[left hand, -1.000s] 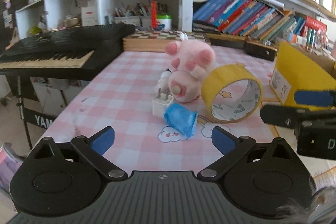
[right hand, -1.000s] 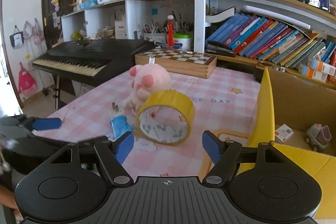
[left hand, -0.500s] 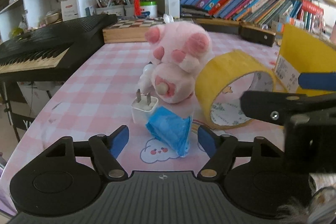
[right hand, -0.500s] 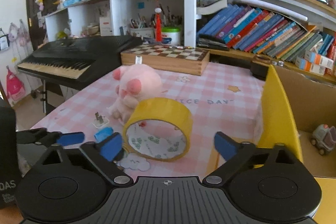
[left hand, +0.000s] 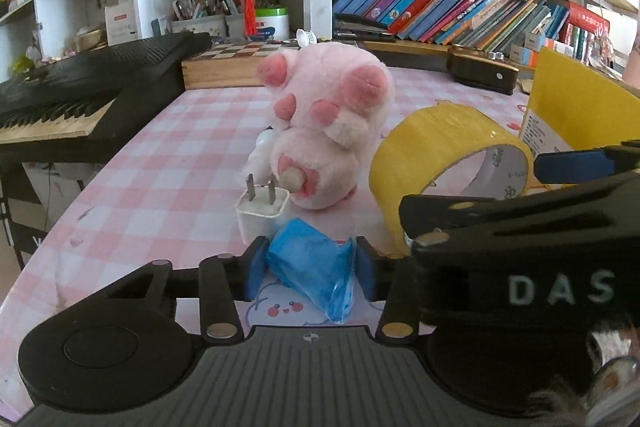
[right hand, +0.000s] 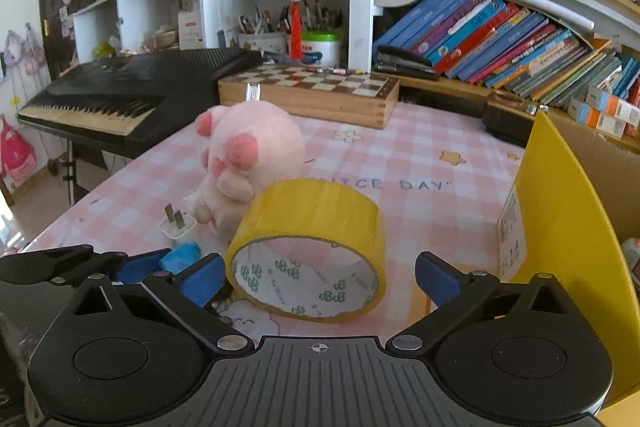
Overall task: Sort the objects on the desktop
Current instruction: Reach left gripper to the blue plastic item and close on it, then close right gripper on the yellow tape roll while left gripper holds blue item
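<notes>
A black keyboard fills the upper left of the left wrist view, running along the edge of the pink checked worktop. Low in the middle of that frame, the left hand-held gripper has just been closing, and its blue pads now press both sides of a crumpled blue packet. Just behind the packet stands a white plug, prongs up, touching a pink plush toy at the centre of the frame. To the right of the toy a roll of yellow tape stands on its edge. In the right wrist view, the right hand-held gripper has just been opening and stands wide, one blue pad at each side of the roll, neither touching it. At the far right edge of that frame rises the wall of a yellow box.
</notes>
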`<state>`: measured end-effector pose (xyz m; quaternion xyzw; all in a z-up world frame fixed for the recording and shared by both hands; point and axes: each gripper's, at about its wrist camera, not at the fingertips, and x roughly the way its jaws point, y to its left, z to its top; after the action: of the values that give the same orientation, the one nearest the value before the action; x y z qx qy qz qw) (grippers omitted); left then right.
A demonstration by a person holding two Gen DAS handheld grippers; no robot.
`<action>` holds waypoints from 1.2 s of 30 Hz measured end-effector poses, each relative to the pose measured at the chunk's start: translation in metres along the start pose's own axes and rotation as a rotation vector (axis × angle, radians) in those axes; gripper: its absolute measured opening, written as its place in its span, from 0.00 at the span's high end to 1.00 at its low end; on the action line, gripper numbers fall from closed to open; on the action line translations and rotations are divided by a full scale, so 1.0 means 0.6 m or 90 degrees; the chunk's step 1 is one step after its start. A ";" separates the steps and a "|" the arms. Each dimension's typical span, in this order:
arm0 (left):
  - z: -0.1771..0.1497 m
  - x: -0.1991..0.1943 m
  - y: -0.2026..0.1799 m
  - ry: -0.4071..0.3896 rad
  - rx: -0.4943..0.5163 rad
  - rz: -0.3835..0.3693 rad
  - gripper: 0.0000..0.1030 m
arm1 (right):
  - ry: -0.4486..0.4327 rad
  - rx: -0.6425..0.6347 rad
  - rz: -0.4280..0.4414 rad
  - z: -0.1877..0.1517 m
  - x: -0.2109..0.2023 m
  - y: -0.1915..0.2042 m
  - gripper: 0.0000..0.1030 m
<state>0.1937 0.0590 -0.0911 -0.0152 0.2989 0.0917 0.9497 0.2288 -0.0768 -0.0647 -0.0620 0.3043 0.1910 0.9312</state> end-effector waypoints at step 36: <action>-0.021 -0.085 0.088 -0.055 -0.072 0.065 0.67 | 0.006 0.060 -0.073 -0.017 0.045 0.040 0.00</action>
<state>0.1357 0.1014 -0.0710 -0.0494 0.2521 0.1574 0.9535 0.2339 -0.0485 -0.0890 -0.0360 0.3133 0.1225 0.9410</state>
